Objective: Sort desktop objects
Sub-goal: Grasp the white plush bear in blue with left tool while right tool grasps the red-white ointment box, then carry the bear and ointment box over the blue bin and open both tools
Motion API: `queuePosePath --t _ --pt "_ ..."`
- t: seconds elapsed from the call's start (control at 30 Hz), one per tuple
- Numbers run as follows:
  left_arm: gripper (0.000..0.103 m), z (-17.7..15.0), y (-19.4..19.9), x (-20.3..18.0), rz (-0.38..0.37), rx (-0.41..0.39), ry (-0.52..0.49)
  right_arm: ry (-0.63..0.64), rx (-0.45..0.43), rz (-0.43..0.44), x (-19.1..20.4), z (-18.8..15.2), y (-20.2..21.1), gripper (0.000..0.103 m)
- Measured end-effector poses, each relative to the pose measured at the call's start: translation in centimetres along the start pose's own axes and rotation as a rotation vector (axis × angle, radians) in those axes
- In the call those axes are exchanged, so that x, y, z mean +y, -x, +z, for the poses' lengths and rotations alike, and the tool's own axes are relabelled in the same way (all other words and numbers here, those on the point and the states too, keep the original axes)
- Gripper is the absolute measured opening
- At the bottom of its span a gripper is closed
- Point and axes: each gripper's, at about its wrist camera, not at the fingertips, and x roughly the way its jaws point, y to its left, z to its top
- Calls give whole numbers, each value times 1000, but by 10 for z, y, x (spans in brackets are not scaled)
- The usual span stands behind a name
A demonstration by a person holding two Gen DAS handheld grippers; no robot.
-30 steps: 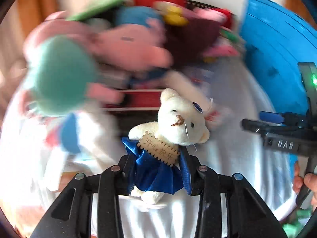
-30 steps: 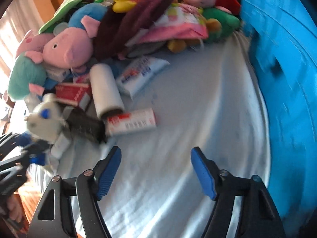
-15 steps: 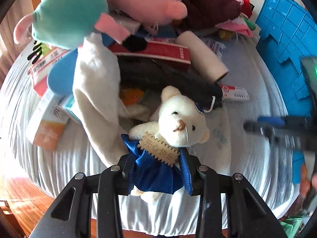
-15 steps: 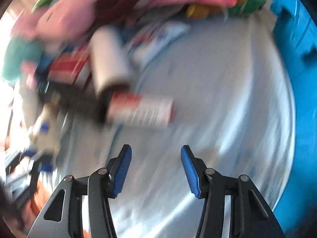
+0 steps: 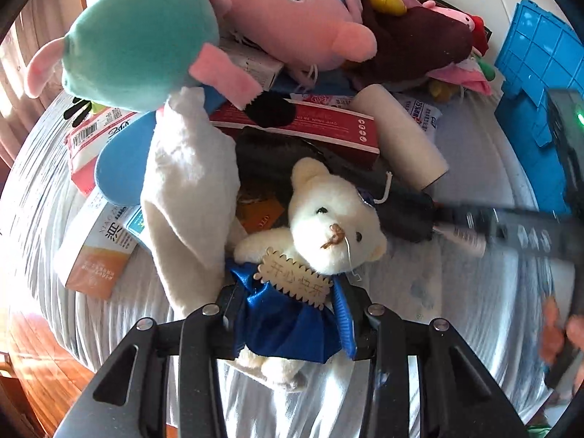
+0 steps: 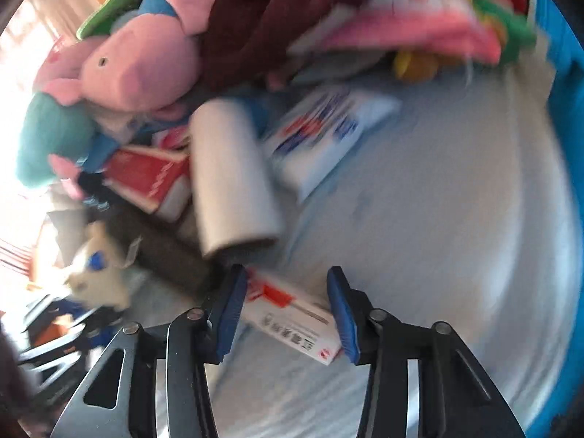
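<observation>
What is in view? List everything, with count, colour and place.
bear: 1, cream, blue dress, in left jaws
pig: 1, pink, top of pile
teal plush: 1, pile's left
maroon cloth: 1, right of pig
roll: 1, white, beyond bear
red box: 1, left of roll
orange box: 1, orange-white, left edge
sachet: 1, white-blue, right of roll
small box: 1, white-red, between right jaws
crate: 1, blue, right
sheet: 1, white, under all
left gripper: black, shut on bear
right gripper: jaws just closing, grip unclear
hand: 1, right edge
</observation>
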Motion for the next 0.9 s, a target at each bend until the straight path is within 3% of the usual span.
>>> queuePosePath --t 0.07,0.1,0.13,0.17,0.27,0.33,0.37,0.43,0.47,0.6,0.9 --pt "38 -4 2 -1 -3 3 -6 53 40 -37 11 -20 5 46" --pt "38 -6 4 -1 -5 6 -10 74 55 -46 15 -28 7 52" --pt "38 -8 6 -2 -9 10 -12 87 69 -42 19 -36 9 63" --pt "38 -10 7 -2 -13 12 -10 92 79 -40 22 -42 10 67" --pt "38 -14 8 -3 -21 20 -4 157 34 -146 32 -44 15 68" --pt "38 -8 3 -5 -18 22 -6 156 9 -167 33 -36 15 67" --pt "38 -9 4 -6 -16 23 -7 152 6 -169 32 -32 12 65" --pt "38 -10 7 -7 -18 27 -10 154 30 -188 32 -27 1 33" --pt "38 -9 7 -8 -22 29 -9 169 17 -214 34 -27 2 27" --pt "38 -12 25 -10 -38 5 -12 169 -21 -194 41 -36 26 27" --pt "38 17 124 -53 -103 -205 -76 101 -313 -201 77 -37 172 27"
